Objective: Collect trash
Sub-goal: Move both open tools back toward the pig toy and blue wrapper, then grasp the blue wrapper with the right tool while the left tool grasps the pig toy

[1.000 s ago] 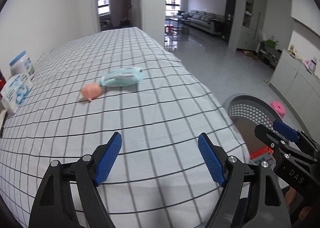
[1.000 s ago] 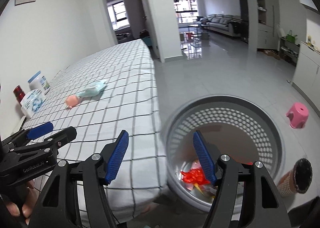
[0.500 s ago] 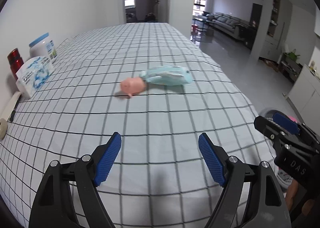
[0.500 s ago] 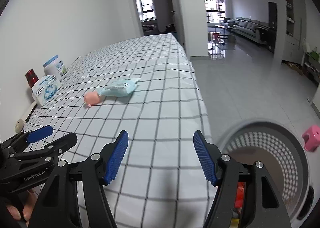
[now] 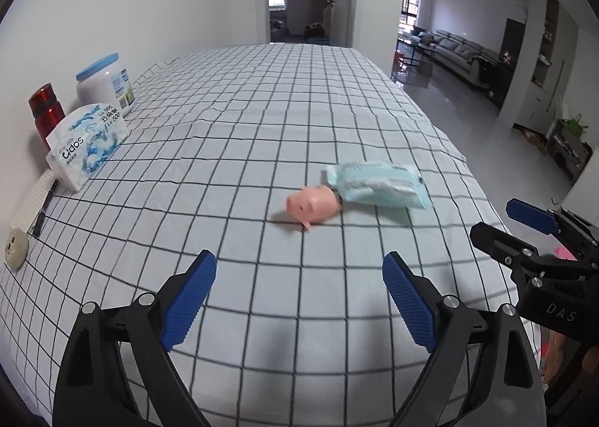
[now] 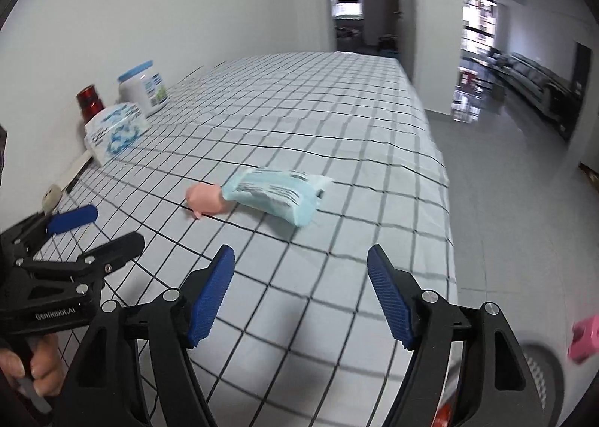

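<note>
- both my left gripper (image 5: 299, 296) and right gripper (image 6: 299, 296) are empty, jaws opening.
- the crinkled pale-blue plastic wrapper (image 6: 275, 196) lies mid-surface, touching a small pink pig toy (image 6: 206, 198).
- i should straddle the wrapper's free end, clear of the pig.

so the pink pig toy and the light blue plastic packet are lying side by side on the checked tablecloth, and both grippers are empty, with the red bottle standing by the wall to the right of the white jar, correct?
Nearly. The left wrist view shows the red bottle standing left of the white jar with the blue lid, not right. The rest holds: the pink pig toy touches the light blue plastic packet on the checked tablecloth, and the left gripper and right gripper are both opening with nothing between the jaws.
</note>
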